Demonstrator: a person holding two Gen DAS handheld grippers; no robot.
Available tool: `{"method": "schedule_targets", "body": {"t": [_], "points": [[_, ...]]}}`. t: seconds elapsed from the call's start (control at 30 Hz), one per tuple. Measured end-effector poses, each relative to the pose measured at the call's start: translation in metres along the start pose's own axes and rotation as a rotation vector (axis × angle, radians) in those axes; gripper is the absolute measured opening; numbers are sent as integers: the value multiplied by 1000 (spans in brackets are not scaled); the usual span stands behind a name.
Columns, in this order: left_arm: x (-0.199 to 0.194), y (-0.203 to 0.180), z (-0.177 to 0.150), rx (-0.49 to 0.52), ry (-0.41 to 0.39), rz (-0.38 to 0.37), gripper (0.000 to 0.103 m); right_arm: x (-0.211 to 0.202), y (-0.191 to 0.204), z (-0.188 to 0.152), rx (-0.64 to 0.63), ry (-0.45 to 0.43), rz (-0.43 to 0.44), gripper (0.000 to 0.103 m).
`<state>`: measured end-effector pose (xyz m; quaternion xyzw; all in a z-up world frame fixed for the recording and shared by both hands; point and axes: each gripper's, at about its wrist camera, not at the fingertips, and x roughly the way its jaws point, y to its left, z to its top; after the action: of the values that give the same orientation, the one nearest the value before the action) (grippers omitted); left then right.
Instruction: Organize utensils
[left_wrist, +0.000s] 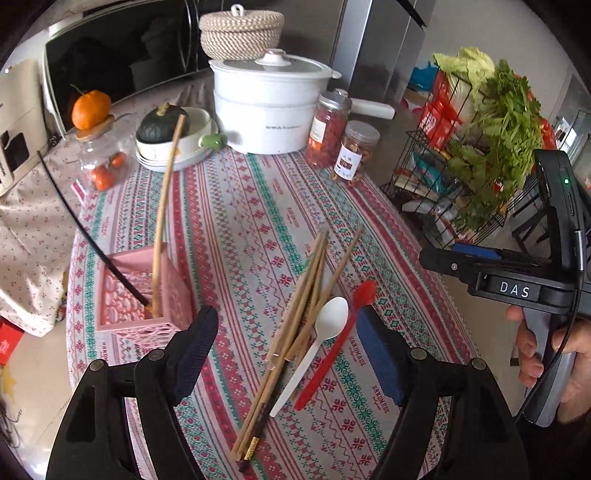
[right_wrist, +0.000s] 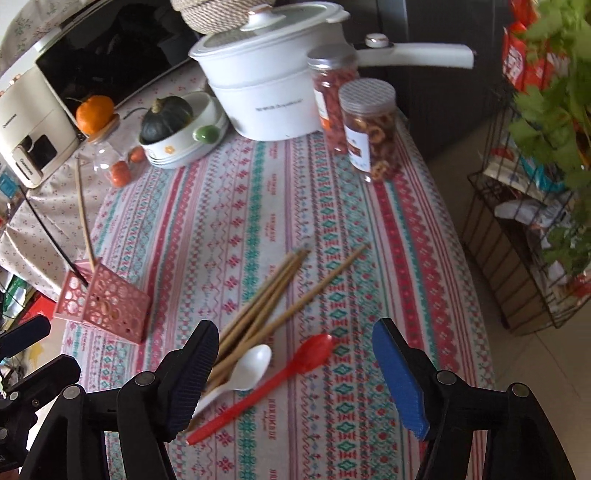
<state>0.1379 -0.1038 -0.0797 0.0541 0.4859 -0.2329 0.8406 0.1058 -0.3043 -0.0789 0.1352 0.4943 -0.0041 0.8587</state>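
Note:
A pile of wooden chopsticks (left_wrist: 306, 291) lies on the patterned tablecloth with a white spoon (left_wrist: 325, 328) and a red spoon (left_wrist: 332, 354) beside it. My left gripper (left_wrist: 286, 312) hangs open just above this pile, holding nothing. At the left, a pink perforated holder (left_wrist: 147, 295) holds one wooden chopstick (left_wrist: 166, 192) and one black chopstick (left_wrist: 85, 232). In the right wrist view my right gripper (right_wrist: 295, 325) is open and empty over the chopsticks (right_wrist: 266, 306), white spoon (right_wrist: 247, 365) and red spoon (right_wrist: 288, 369). The holder (right_wrist: 110, 310) stands to its left.
At the back stand a white pot (left_wrist: 266, 107), two snack jars (left_wrist: 343, 140), stacked bowls with a green squash (left_wrist: 162, 125), a glass jar topped by an orange (left_wrist: 92, 110) and a microwave (left_wrist: 122, 55). A wire rack with greens (left_wrist: 480, 147) stands off the table's right edge.

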Motion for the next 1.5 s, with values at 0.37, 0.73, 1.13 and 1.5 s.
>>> {"method": "schedule_targets", "body": {"t": [0.37, 0.73, 1.13, 1.5], "points": [[118, -21, 39, -17, 174, -58, 28, 39, -43, -2, 52, 115, -80, 75], [184, -22, 63, -13, 222, -10, 15, 58, -51, 5, 49, 151, -92, 75], [199, -16, 76, -41, 244, -70, 15, 71, -63, 13, 92, 165, -95, 75], [221, -28, 87, 25, 263, 31, 14, 82, -62, 18, 87, 186, -107, 75]]}}
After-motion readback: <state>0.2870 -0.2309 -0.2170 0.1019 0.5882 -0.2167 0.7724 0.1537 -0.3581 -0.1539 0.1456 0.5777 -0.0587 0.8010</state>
